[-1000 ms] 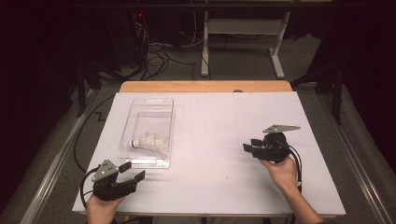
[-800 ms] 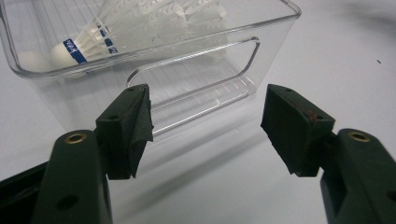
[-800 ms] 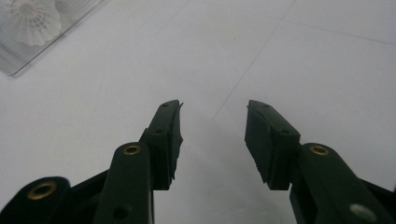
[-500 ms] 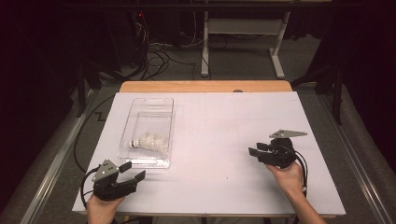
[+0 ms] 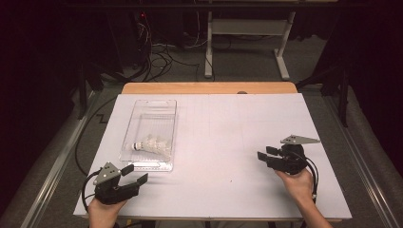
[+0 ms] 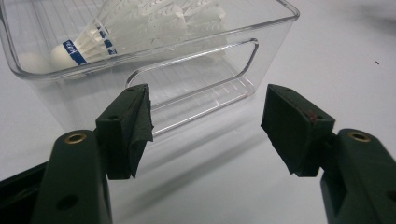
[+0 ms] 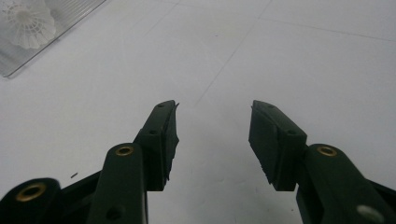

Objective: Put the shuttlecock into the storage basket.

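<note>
A clear plastic box [image 5: 153, 110] stands on the left half of the white table top [image 5: 223, 137], with white shuttlecocks [image 5: 151, 145] lying in its near end. My left gripper [image 5: 135, 174] rests at the near left corner, just short of the box. It is open, and its jaws point at the box's near wall [image 6: 224, 60] with the shuttlecocks [image 6: 140, 23] behind it. My right gripper [image 5: 266, 153] is at the near right and points left over bare table. It is open; its jaws [image 7: 215, 135] have just been opening, with nothing between them. The box corner [image 7: 70, 18] and a shuttlecock [image 7: 28, 21] lie far off.
A wooden strip [image 5: 209, 88] edges the far side of the table. Beyond it are a dark floor with cables [image 5: 161, 52] and the legs of a white stand [image 5: 247, 42]. Bare table top lies between the two grippers.
My right gripper has moved to the right and nearer the table's near edge, and its jaws stand a little wider. The left gripper, the box and the shuttlecocks have not moved.
</note>
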